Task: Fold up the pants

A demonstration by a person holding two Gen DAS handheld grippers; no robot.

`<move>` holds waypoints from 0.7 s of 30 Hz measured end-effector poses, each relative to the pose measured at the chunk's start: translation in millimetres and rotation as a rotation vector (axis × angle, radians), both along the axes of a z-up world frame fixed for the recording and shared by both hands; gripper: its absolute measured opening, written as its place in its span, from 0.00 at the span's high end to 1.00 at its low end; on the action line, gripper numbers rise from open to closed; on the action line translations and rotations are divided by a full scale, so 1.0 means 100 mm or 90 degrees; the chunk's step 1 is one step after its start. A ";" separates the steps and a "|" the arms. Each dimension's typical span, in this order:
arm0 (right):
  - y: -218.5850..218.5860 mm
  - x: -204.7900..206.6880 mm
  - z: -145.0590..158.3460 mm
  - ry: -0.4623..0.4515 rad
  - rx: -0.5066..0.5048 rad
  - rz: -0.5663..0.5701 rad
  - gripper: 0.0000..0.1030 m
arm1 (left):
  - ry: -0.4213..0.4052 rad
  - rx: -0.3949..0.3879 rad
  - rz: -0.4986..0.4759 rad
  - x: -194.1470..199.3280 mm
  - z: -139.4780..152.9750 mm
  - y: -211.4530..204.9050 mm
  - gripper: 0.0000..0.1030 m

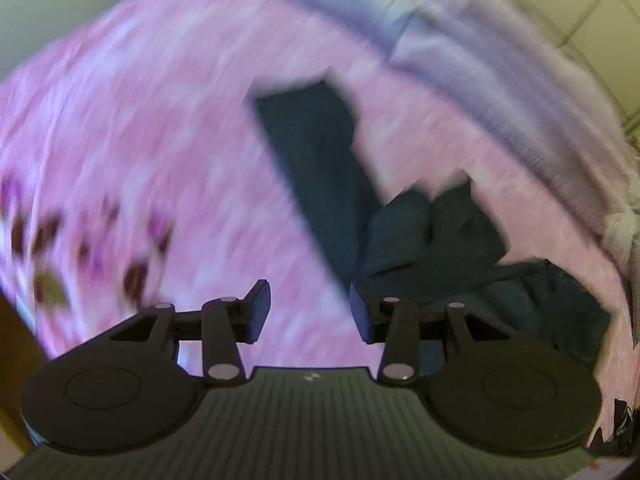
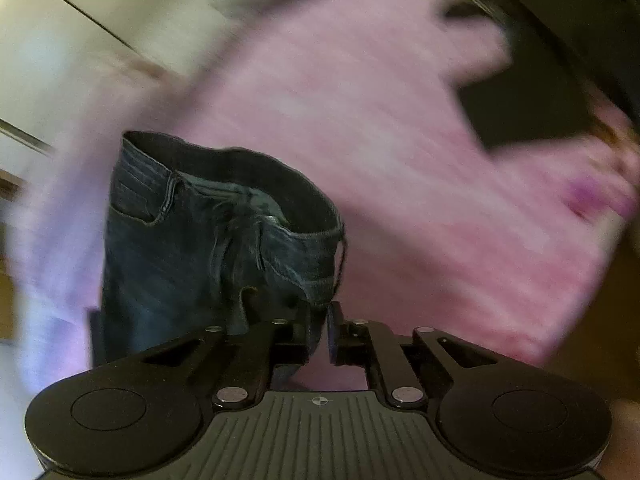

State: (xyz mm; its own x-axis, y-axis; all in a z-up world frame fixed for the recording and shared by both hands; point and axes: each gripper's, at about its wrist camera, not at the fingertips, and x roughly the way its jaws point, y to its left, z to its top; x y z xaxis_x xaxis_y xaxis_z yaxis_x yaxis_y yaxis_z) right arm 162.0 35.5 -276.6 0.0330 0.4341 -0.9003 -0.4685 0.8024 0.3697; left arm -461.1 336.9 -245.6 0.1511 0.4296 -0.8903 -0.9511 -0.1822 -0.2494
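Dark blue jeans [image 1: 328,168] lie on a pink bedspread [image 1: 140,128]. One leg stretches away flat, and the rest is bunched at the right [image 1: 520,292]. My left gripper [image 1: 308,308] is open above the spread, with its right finger at the edge of the dark cloth. In the right wrist view the jeans' waistband and pockets [image 2: 208,240] hang lifted, and my right gripper [image 2: 325,328] is shut on the waistband edge. Both views are blurred by motion.
A lilac blanket or pillow [image 1: 500,72] lies along the far edge of the bed. Pale tiled wall [image 1: 580,8] stands behind it. Dark flower prints [image 1: 80,248] mark the spread at the left. A dark patch [image 2: 528,112] shows at the upper right of the right wrist view.
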 end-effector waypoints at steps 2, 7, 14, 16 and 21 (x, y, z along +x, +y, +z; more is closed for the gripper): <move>-0.10 0.01 -0.24 0.008 -0.021 -0.015 0.92 | -0.010 -0.019 0.001 -0.01 -0.21 -0.07 0.63; -0.15 0.04 -0.74 0.036 -0.028 -0.026 0.71 | -0.038 -0.006 -0.015 0.08 -0.54 0.06 0.58; -0.20 -0.01 -1.14 0.052 0.031 -0.111 0.66 | -0.053 0.023 0.011 0.10 -0.99 0.68 0.58; -0.18 0.01 -1.22 0.047 0.039 -0.131 0.65 | -0.042 0.032 0.033 0.04 -1.09 0.94 0.58; -0.24 0.02 -1.27 0.041 0.076 -0.164 0.65 | -0.040 0.059 0.104 -0.17 -1.28 1.49 0.58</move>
